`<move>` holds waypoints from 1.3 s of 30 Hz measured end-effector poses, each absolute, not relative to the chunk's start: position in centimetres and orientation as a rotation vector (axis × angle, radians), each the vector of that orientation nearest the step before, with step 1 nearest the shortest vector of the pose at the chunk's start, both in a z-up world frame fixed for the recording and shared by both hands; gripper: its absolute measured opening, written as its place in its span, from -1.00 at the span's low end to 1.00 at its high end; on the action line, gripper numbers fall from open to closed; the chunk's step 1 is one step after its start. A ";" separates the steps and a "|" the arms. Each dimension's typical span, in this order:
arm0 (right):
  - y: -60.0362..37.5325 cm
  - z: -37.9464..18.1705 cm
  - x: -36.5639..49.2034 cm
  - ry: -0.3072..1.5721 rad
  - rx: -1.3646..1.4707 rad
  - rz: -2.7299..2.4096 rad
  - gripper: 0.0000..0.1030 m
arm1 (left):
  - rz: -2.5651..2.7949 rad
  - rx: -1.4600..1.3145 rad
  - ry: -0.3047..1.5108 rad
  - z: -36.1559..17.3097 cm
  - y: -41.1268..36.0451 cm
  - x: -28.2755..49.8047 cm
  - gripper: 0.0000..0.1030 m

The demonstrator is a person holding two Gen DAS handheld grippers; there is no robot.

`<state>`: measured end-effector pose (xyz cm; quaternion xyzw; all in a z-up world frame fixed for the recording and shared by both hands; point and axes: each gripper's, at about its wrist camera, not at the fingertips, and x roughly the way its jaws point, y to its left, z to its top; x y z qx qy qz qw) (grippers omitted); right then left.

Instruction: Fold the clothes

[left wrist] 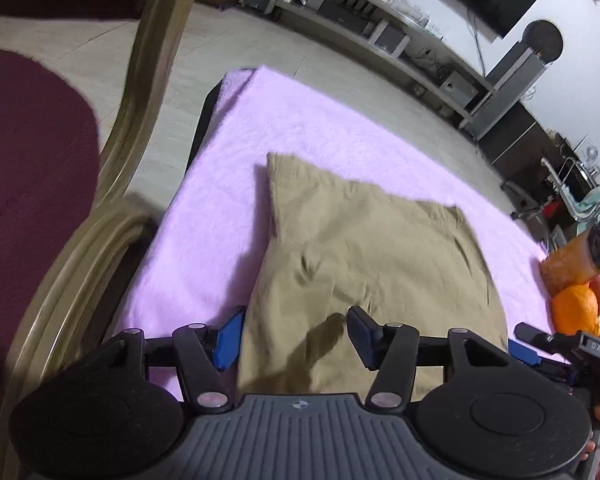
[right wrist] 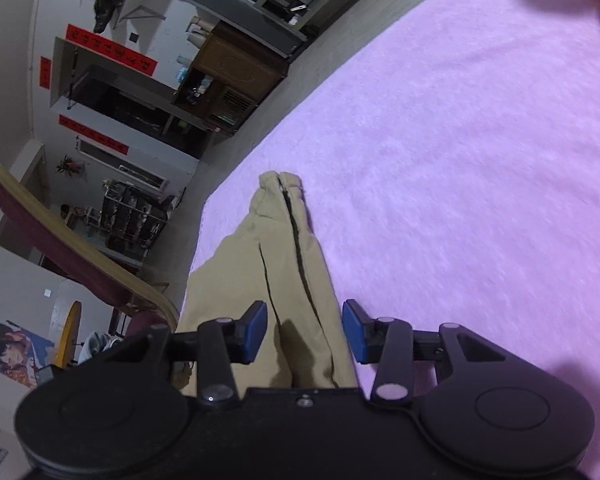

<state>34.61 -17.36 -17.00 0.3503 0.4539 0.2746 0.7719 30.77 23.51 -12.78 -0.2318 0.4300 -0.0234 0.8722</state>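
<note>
Khaki garment (left wrist: 364, 248) lies on a fuzzy lilac blanket (left wrist: 308, 120) spread over the work surface; it looks like trousers or shorts, partly folded, flat apart from a few wrinkles. Near edge of the cloth runs under both tools.

Left gripper (left wrist: 296, 338): jaws apart, blue pads straddling the garment's near left corner. Left pad sits at the cloth's edge over the blanket, right pad over the khaki. Whether the pads touch fabric, cannot tell; nothing pinched.

Right gripper (right wrist: 305, 330): jaws apart, narrower gap. A bunched ridge of the khaki, with two dark seam lines, runs between the pads and away up the blanket. Pads stand either side of it, not pressing.

Fruit (left wrist: 576, 308), orange and red, at the blanket's right edge. Wooden chair (left wrist: 148, 80) with maroon cushion to the left. Shelving (left wrist: 380, 28) along the far wall.
</note>
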 end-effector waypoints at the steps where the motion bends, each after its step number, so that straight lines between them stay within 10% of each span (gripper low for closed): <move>1: -17.0 -17.0 34.9 0.978 0.755 0.602 -0.20 | -0.051 -0.485 0.893 -12.9 23.5 31.2 0.05; 9: -14.0 -16.6 35.0 0.929 0.618 0.522 -0.93 | -0.048 -0.361 0.851 -12.2 21.0 31.4 -0.79; 17: -16.0 -8.1 29.0 0.714 0.487 0.482 -0.96 | -0.133 -0.241 0.669 -6.7 16.0 29.3 -0.82; 20: -17.4 -6.1 27.3 0.652 0.453 0.414 -0.96 | -0.104 -0.198 0.617 -5.8 13.9 29.0 -0.37; 24: -19.8 -7.9 27.6 0.736 0.496 0.306 0.03 | 0.045 -0.209 0.680 -6.8 15.0 29.0 -0.17; 39: -25.8 -5.9 16.3 0.831 0.854 0.439 0.36 | 0.006 -0.512 0.835 -7.8 20.1 10.5 0.39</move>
